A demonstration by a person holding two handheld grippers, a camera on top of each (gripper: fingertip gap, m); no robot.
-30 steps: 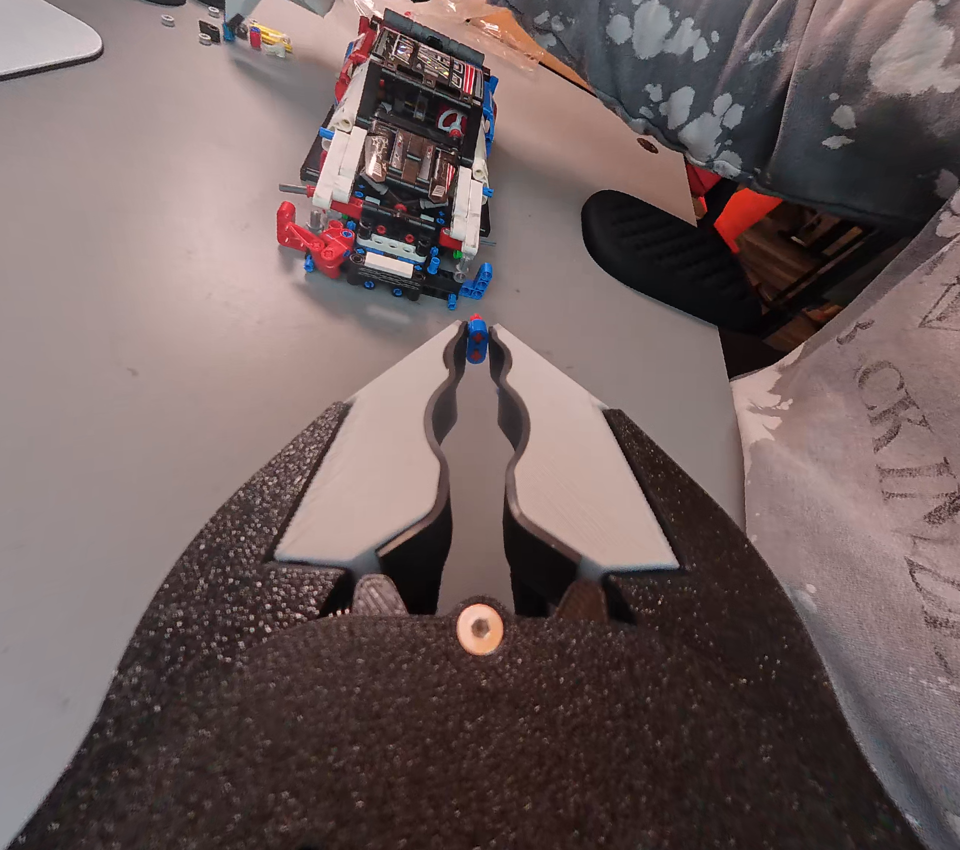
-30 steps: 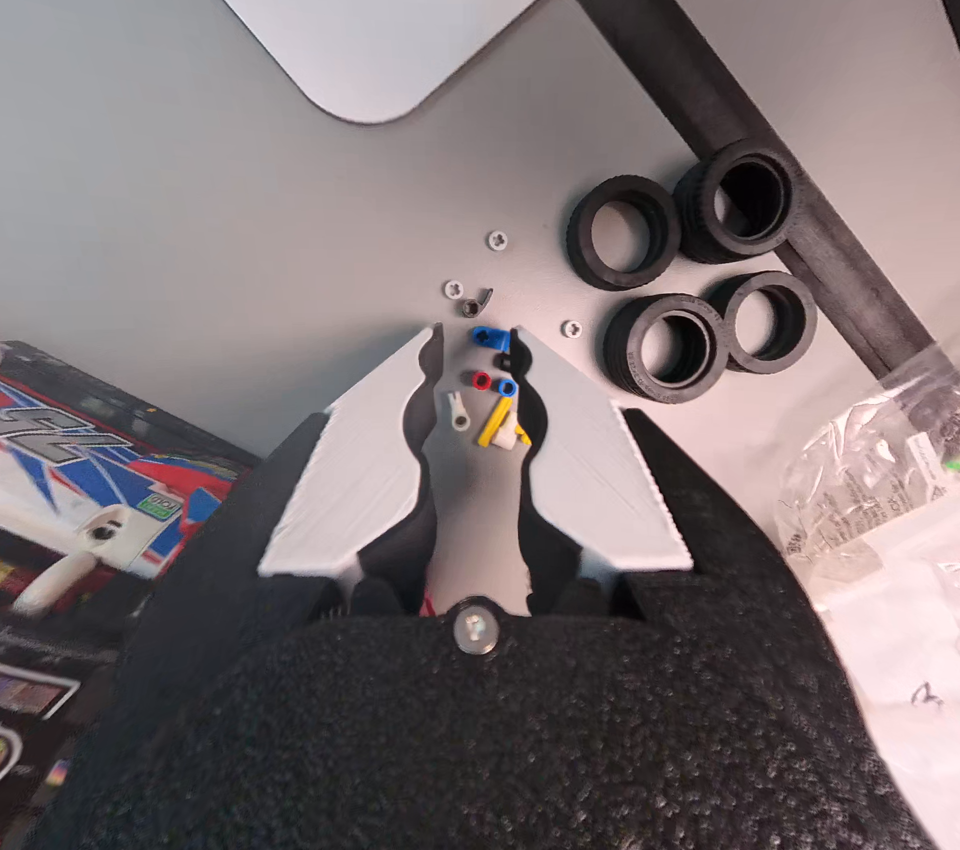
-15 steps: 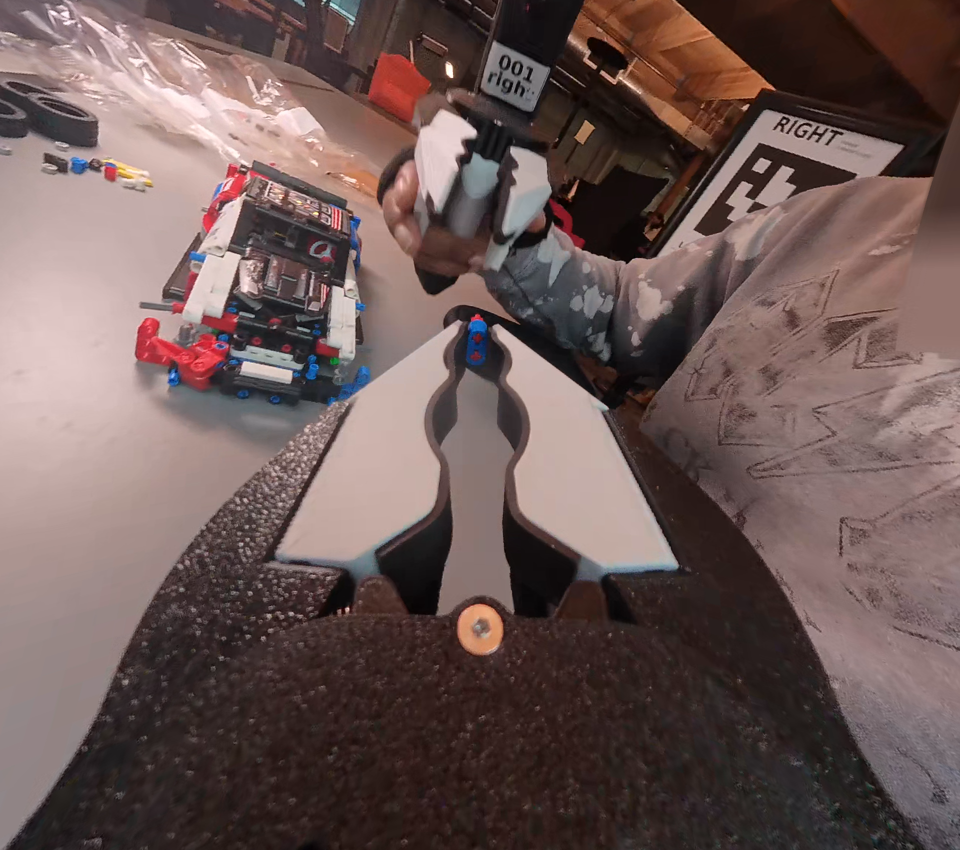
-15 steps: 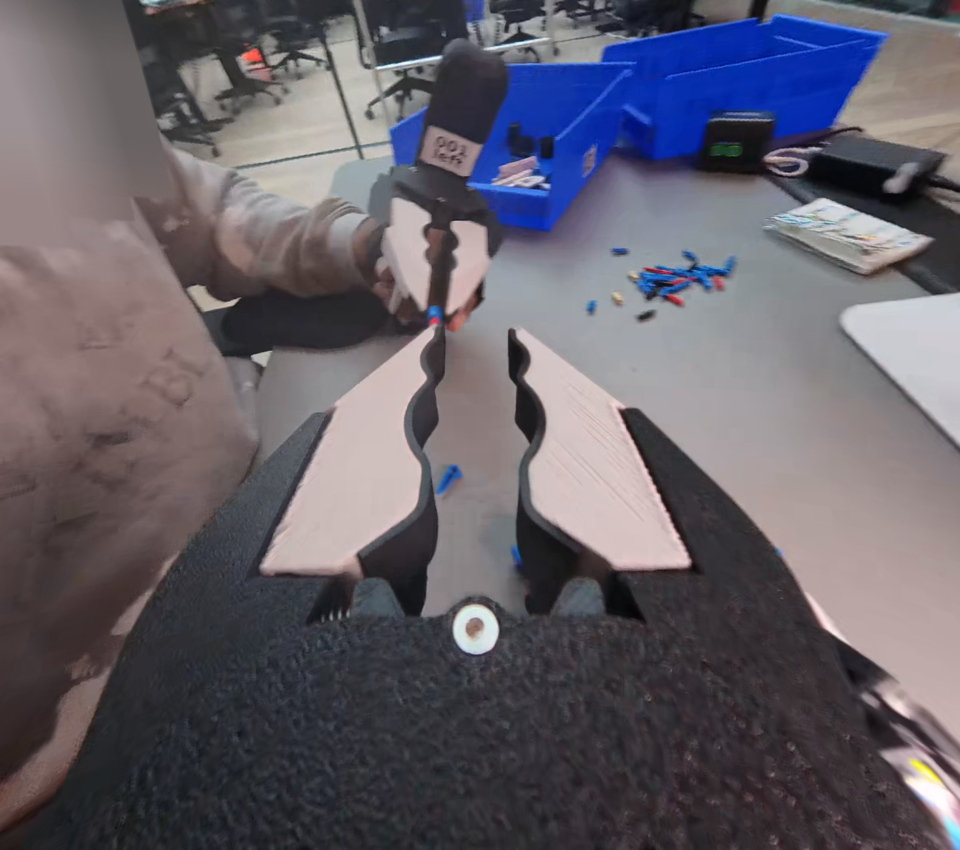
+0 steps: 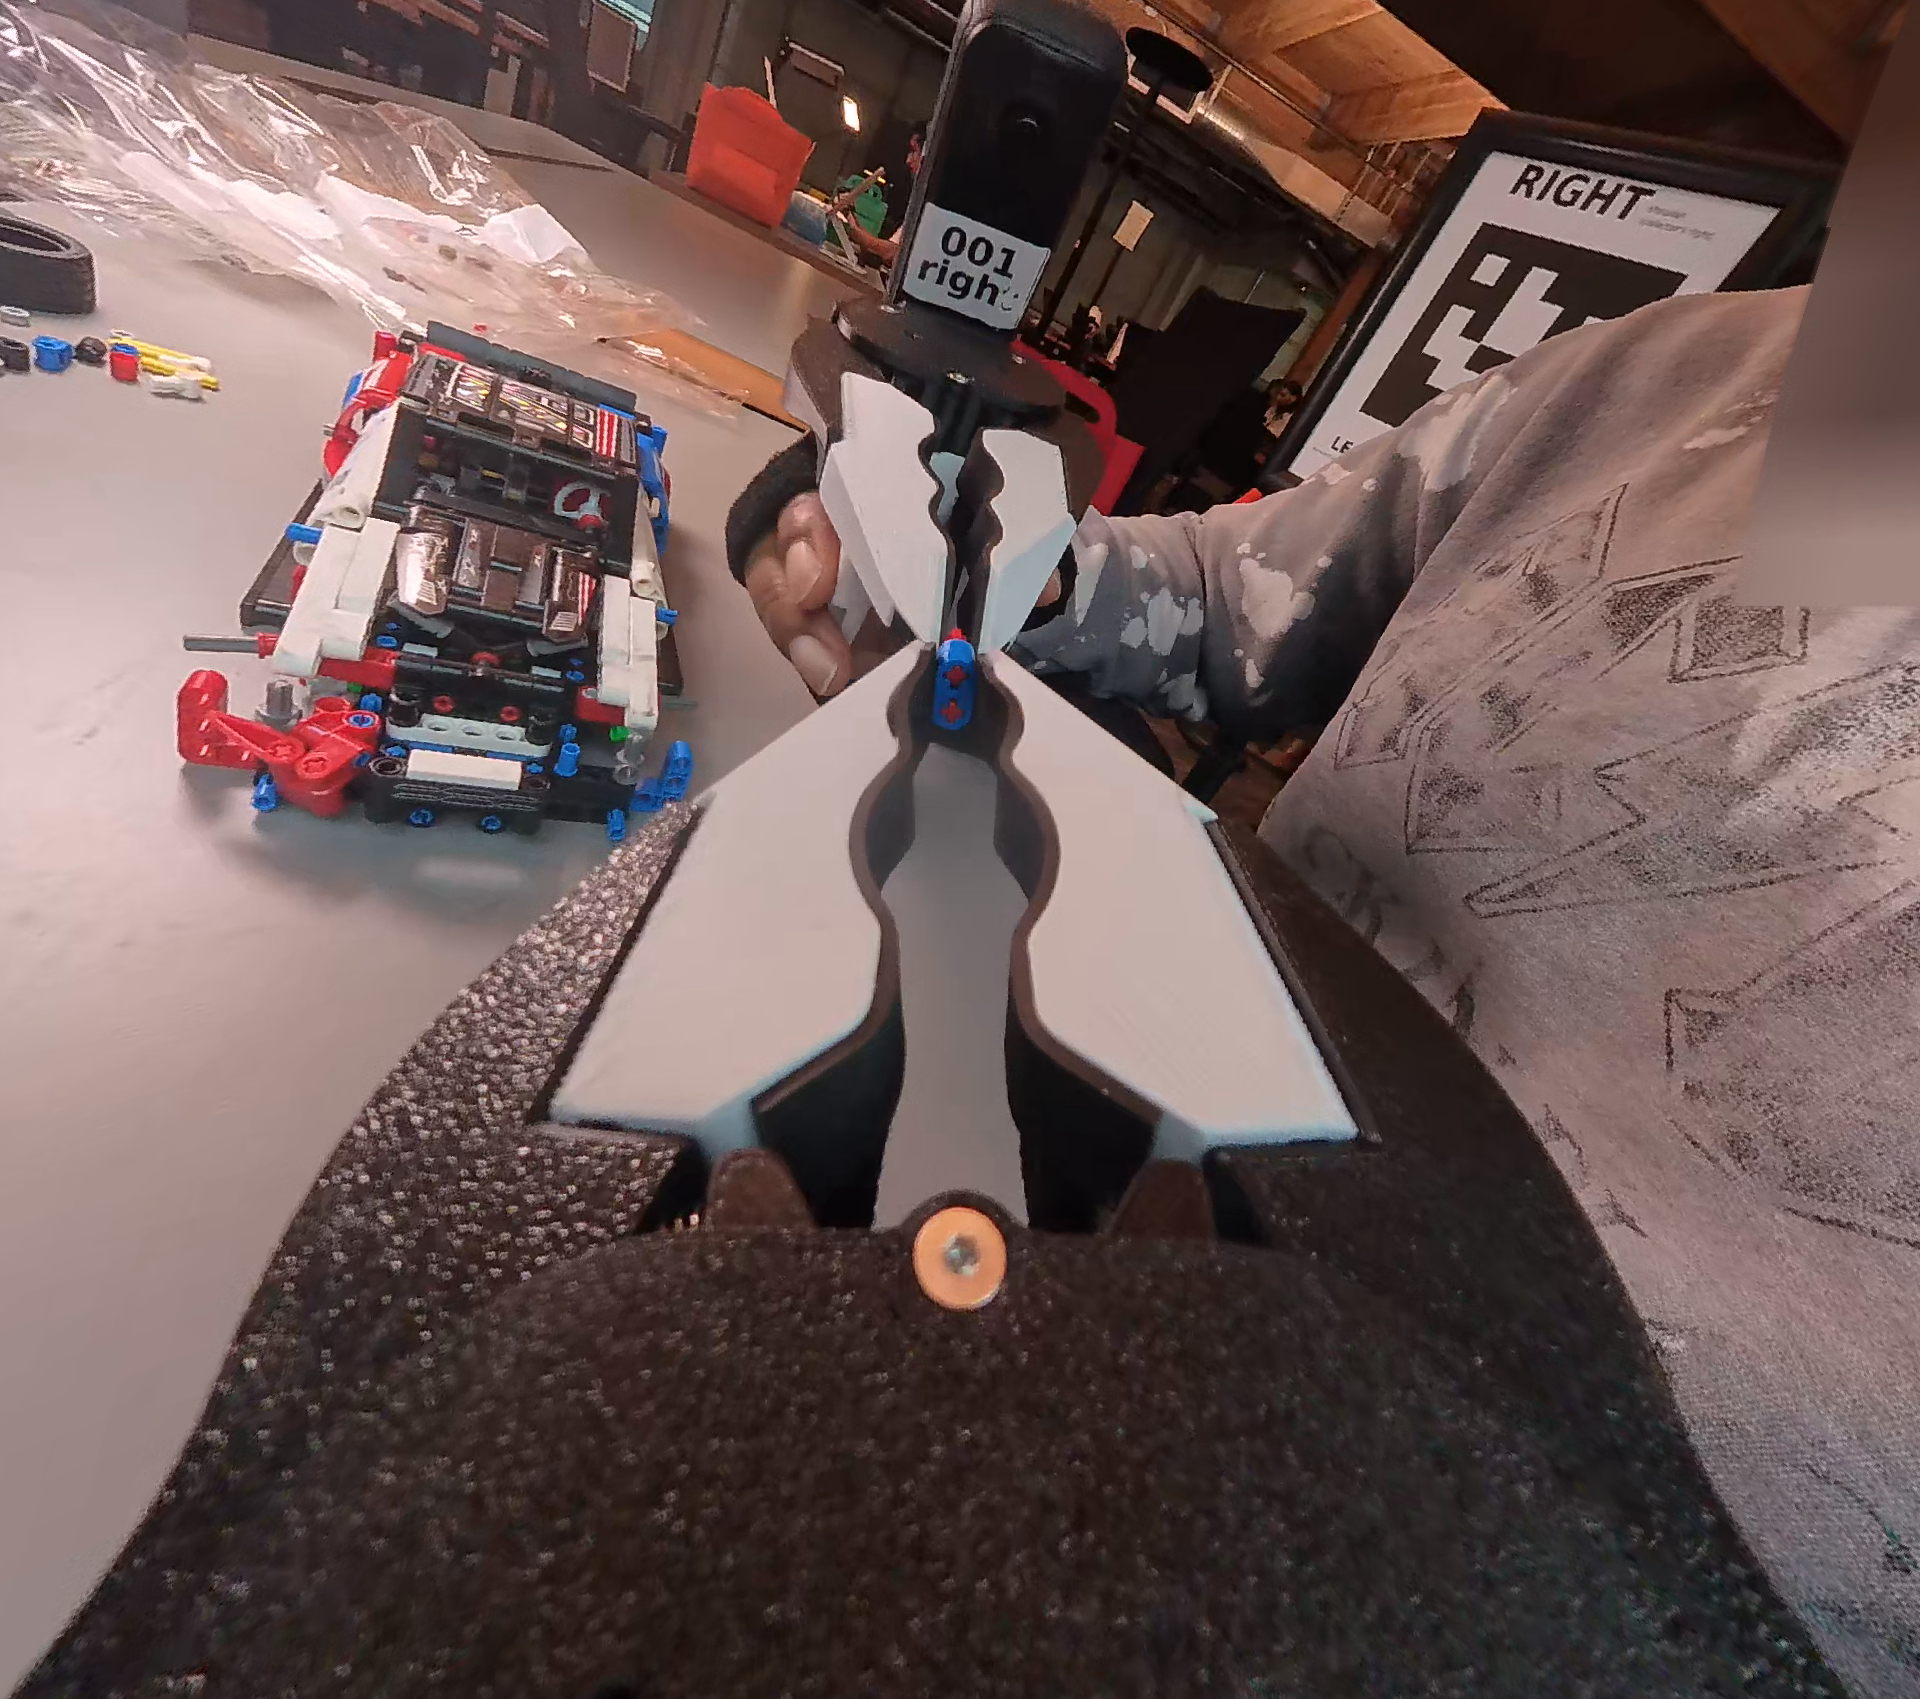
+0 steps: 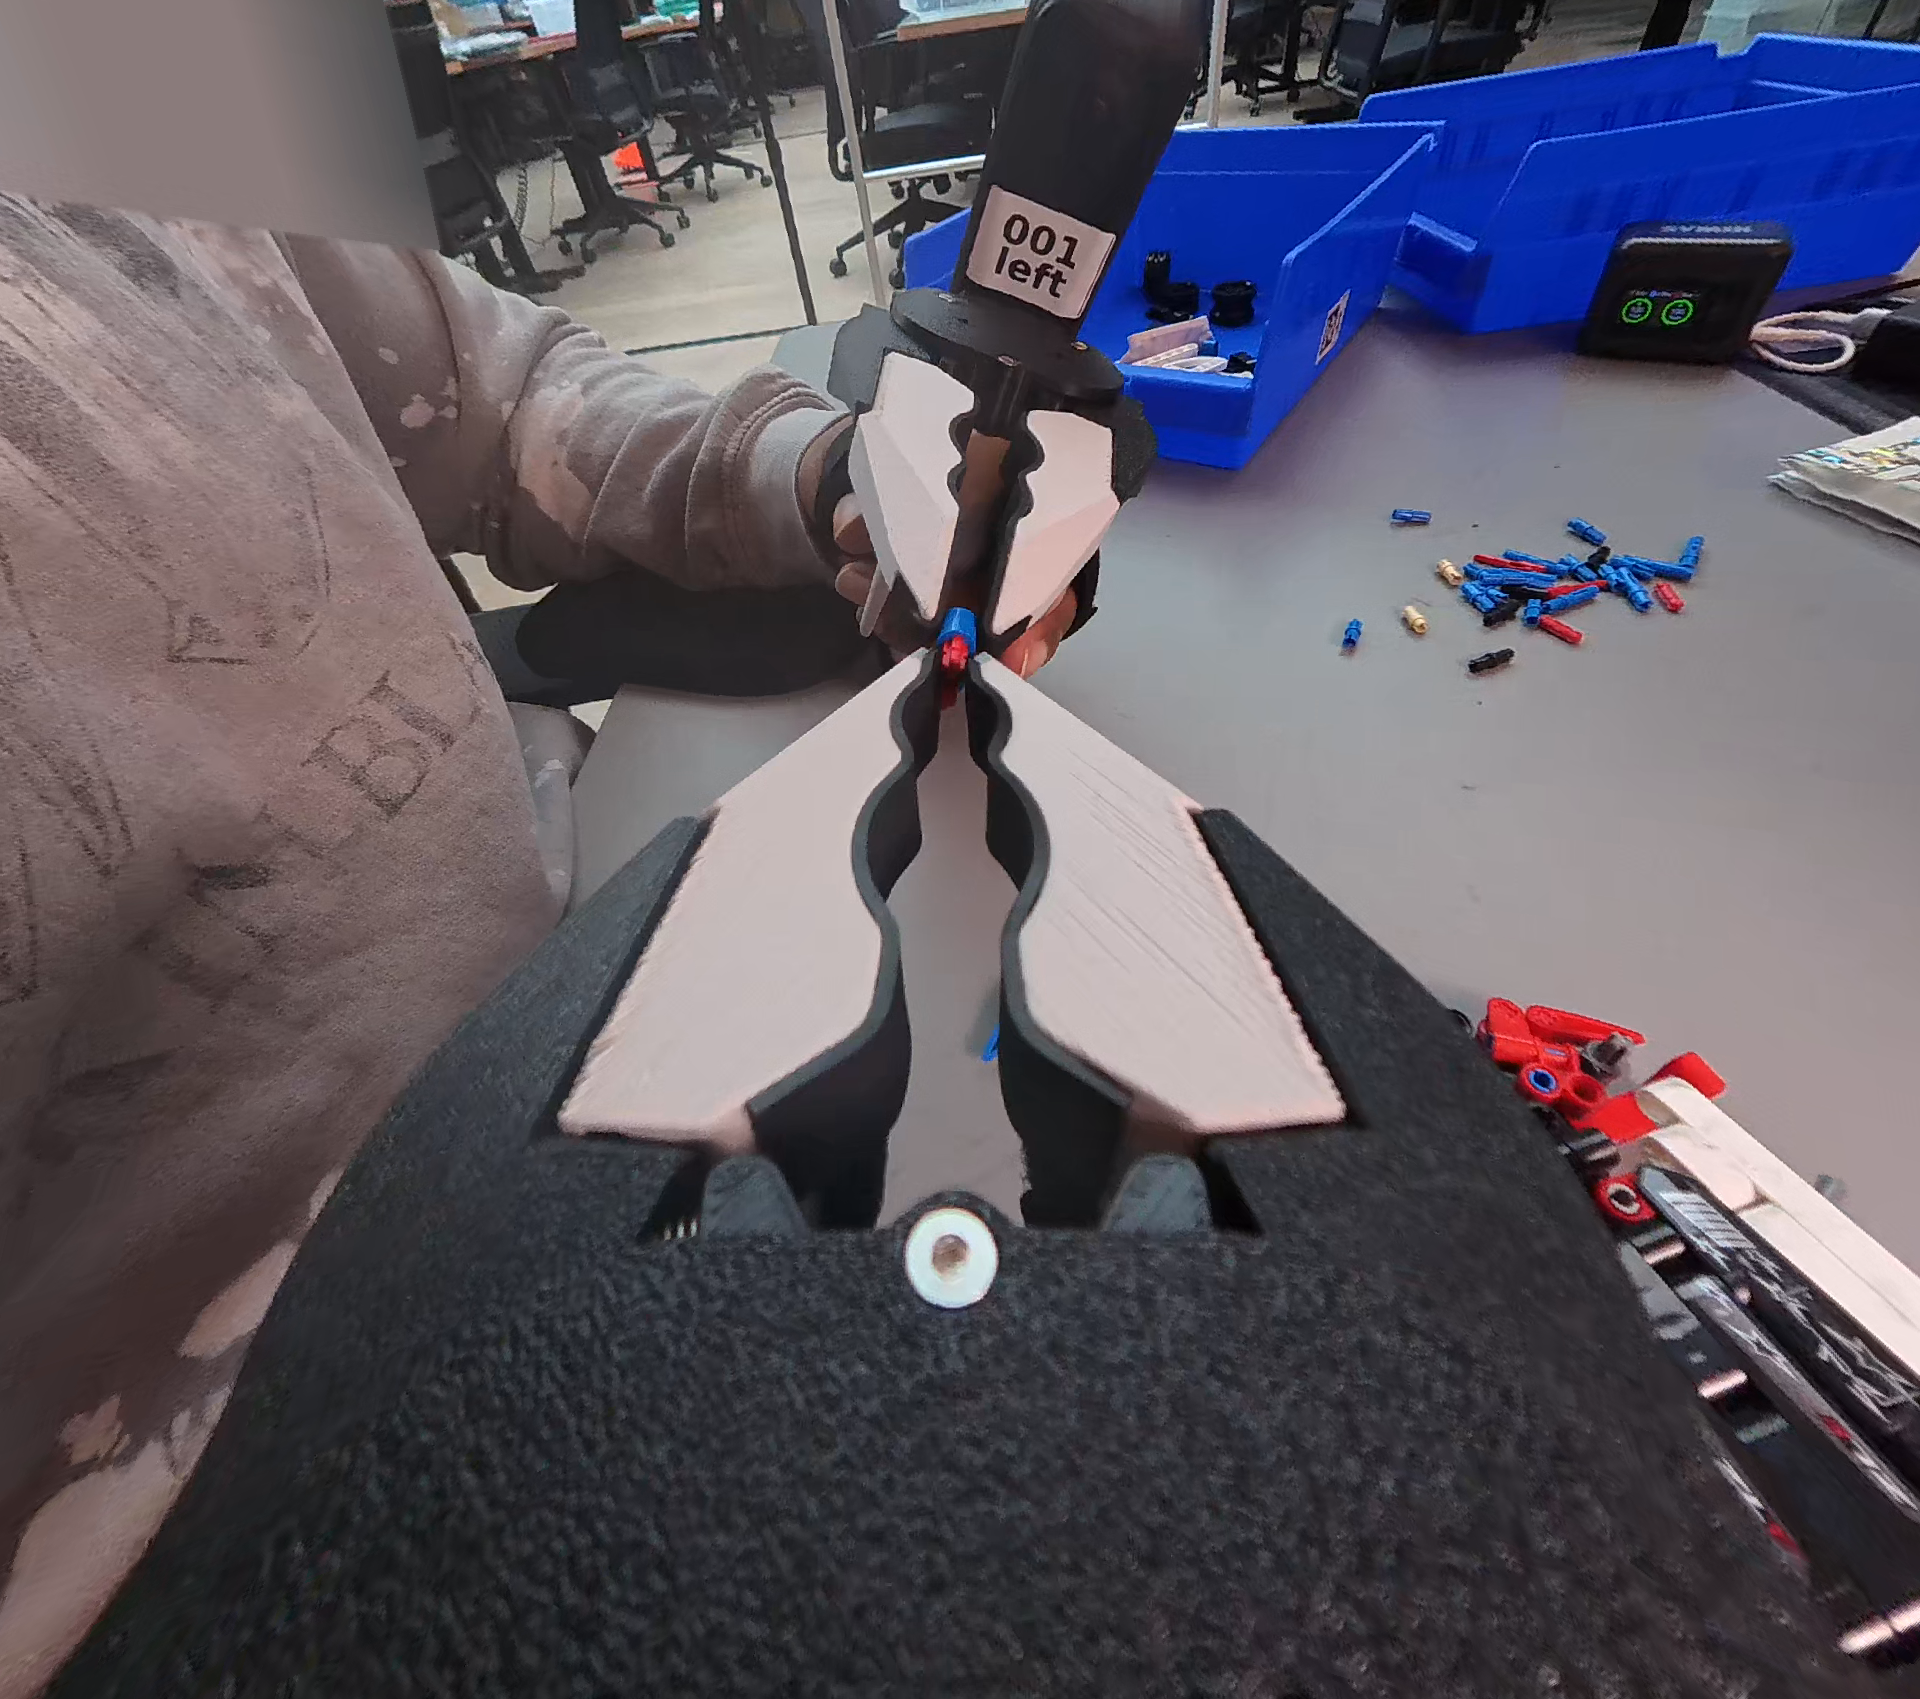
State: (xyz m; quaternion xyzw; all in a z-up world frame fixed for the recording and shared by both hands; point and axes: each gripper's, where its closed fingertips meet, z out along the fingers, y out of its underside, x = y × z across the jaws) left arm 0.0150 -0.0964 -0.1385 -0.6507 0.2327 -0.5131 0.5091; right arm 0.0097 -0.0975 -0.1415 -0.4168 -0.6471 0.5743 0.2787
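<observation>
Both grippers are held off the grey table point(image 5: 156, 974), tips facing each other, nearly tip to tip. The left gripper point(image 5: 953, 675) has its jaws drawn in to a narrow gap at the tips and clamps a small blue connector piece with red pins point(image 5: 953, 683); the piece stands with its long axis along the fingers, its far end projecting just past the tips. In the right wrist view the same piece shows at the meeting point of the two tools. The right gripper point(image 6: 948, 662) has its jaws nearly closed, and a small red part point(image 6: 950, 660) sits between its tips, touching or just short of the blue piece; whether it is a separate element pinched there or one of the blue piece's pins cannot be told. So the blue piece lies straight ahead of the right gripper, on its finger axis, and the left gripper has the firm hold. The partly built toy car point(image 5: 468, 589) rests on the table to the left of both tools, well apart from them, nose toward the left wrist camera. Loose small parts point(image 5: 114, 361) and a black tyre point(image 5: 42, 273) lie beyond it. In the right wrist view, a scatter of blue and red pins point(image 6: 1558, 584) and blue bins point(image 6: 1558, 195) lie farther off.
</observation>
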